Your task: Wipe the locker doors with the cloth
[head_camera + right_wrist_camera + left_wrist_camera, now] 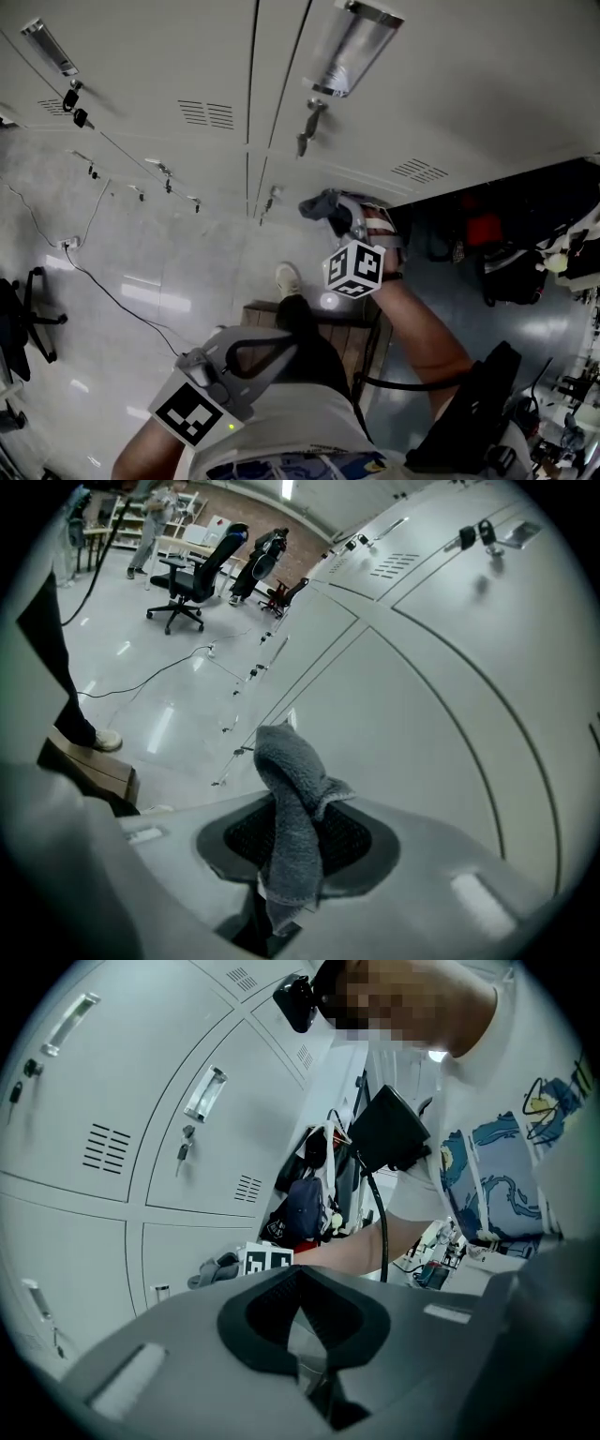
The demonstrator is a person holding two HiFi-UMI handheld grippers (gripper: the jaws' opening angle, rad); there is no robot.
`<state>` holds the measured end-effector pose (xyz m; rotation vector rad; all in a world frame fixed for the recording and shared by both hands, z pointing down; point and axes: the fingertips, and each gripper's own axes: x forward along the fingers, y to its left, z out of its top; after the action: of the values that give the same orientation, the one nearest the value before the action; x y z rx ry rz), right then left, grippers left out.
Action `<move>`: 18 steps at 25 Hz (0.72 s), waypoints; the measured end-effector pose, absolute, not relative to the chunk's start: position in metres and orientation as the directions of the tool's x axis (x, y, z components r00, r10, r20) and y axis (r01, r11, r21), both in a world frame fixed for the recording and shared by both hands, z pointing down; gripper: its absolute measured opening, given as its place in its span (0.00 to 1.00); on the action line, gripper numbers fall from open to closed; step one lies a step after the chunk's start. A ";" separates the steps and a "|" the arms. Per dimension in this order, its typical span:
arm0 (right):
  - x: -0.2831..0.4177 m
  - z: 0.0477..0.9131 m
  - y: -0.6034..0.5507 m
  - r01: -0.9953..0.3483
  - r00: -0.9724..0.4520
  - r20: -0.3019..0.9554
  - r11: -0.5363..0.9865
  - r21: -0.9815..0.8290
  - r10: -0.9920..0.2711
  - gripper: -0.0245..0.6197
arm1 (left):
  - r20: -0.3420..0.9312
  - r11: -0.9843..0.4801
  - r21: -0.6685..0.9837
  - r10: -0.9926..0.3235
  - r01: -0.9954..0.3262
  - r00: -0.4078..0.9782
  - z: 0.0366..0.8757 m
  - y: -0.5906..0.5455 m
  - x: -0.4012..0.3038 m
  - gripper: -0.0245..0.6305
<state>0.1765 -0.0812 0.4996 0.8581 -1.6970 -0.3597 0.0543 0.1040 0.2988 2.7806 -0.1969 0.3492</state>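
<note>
The cloth (pixel 289 822), grey and towelling, is pinched between the jaws of the right tool (pixel 291 860). Its folded upper end stands up beyond the jaw tips, and a short end hangs down behind them. In the head view the cloth (pixel 322 203) and the right tool (pixel 333 217) are held up in front of a lower door of the pale locker doors (pixel 169 66), just right of a key (pixel 272 199) hanging in its lock. I cannot tell whether the cloth touches the door or sits just off it. In the right gripper view the locker doors (pixel 422 733) fill the field behind the cloth.

The left tool (pixel 305 1321) has its jaws closed together with nothing between them. In the head view the left tool (pixel 258 354) is low and close to the person's body, well apart from the doors.

To the right stands an open locker (pixel 525 192) with dark bags (pixel 511 272) inside. Below, a shoe (pixel 288 278) shows just beside a wooden step (pixel 356 342) on the glossy floor (pixel 122 262). A cable (pixel 112 291) trails across the floor, and an office chair (pixel 187 583) stands farther off.
</note>
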 end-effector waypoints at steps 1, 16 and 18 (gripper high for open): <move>0.176 0.507 -0.081 -0.355 -0.094 0.712 0.692 0.629 -0.696 0.21 | 0.267 -0.933 0.309 -0.101 -0.185 0.958 0.301 0.103 0.054 0.04; 0.178 0.659 -0.080 -0.351 -0.073 0.815 0.780 0.519 -0.575 0.21 | 0.329 -0.891 0.346 -0.179 -0.295 0.927 0.327 0.088 0.034 0.04; 0.179 0.678 -0.081 -0.344 -0.064 0.826 0.789 0.509 -0.560 0.21 | 0.338 -0.882 0.354 -0.190 -0.312 0.922 0.330 0.086 0.030 0.04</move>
<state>0.1785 -0.0806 0.6784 0.7215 -1.6721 -0.2048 0.0301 0.0863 0.3300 2.6721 -0.3650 0.4132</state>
